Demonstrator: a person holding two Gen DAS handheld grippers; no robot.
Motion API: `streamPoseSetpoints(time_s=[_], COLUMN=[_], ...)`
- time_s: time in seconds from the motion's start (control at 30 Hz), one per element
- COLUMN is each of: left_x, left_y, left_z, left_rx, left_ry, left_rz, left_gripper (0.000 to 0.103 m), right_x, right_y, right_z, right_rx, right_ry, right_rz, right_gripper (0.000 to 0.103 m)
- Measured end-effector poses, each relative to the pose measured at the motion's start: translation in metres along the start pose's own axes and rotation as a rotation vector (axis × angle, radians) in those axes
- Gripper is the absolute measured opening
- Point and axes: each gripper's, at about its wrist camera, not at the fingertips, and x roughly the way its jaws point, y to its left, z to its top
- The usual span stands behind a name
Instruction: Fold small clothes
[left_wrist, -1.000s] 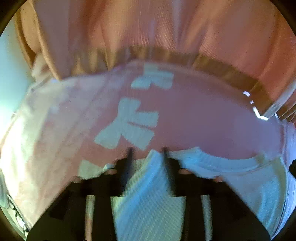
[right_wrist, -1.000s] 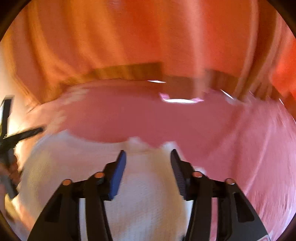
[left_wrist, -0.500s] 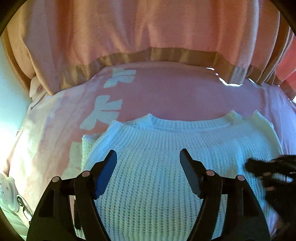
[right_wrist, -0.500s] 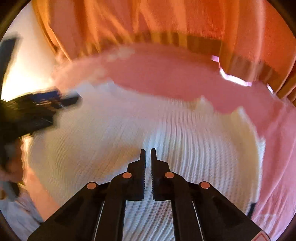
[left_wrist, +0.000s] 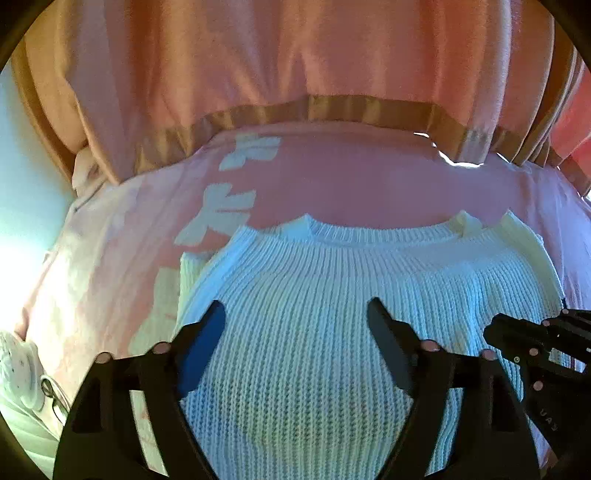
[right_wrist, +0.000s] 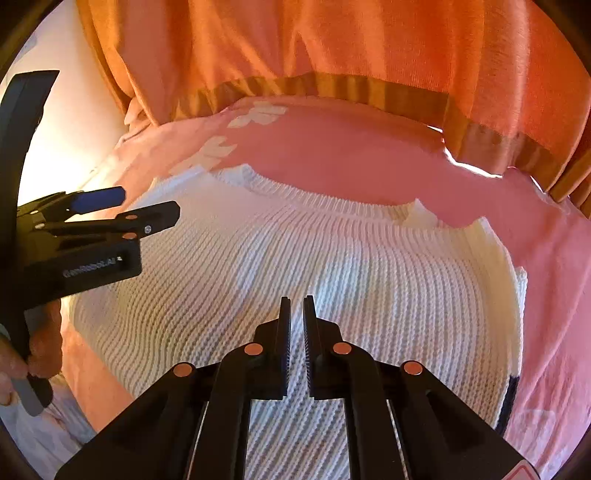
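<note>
A white ribbed knit sweater (left_wrist: 332, 295) lies folded on a pink bedsheet (left_wrist: 351, 177), neckline away from me; it also shows in the right wrist view (right_wrist: 332, 258). My left gripper (left_wrist: 295, 321) is open and empty, hovering over the sweater's middle. It also appears at the left of the right wrist view (right_wrist: 147, 206). My right gripper (right_wrist: 296, 310) is shut with nothing between its fingers, above the sweater's near part. It shows at the right edge of the left wrist view (left_wrist: 491, 328).
The pink sheet (right_wrist: 351, 147) carries white flower prints (left_wrist: 221, 210). An orange curtain (left_wrist: 295, 55) with a brown hem band hangs behind the bed. A white wall (left_wrist: 22, 184) stands at the left. A white patterned cloth (left_wrist: 18, 369) lies at the lower left.
The left gripper let go of the sweater, opened wide and drew back. The right gripper shut and also drew back. The sweater now lies flat.
</note>
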Motion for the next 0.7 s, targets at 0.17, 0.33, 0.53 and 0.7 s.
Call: streamPoseSetpoints(time_s=[0.17,0.33,0.53,0.7], left_x=[0.012,0.043,0.054,0.047], left_y=[0.046,0.096,0.119,0.122], left_z=[-0.010,-0.039,-0.063,-0.060], left_rx=[-0.148,-0.263,-0.363,-0.388], left_ry=[0.071,0.191,0.210,0.217], left_rz=[-0.055,-0.051,-0.207,-0.327], left_gripper=[0.084,0.084,0.079,0.031], right_x=[-0.010,-0.004,0.025,0.064], right_y=[0.001,0.008,0.020,0.021], right_z=[-0.001,0.008,0.019,0.020], right_rx=[0.014,0.022,0.020,-0.004], right_ry=[-0.021,-0.017,0.031,0.089], right_rz=[0.013,0.052,0.077,0.043], right_gripper=[0.007,0.007,0.007,0.003])
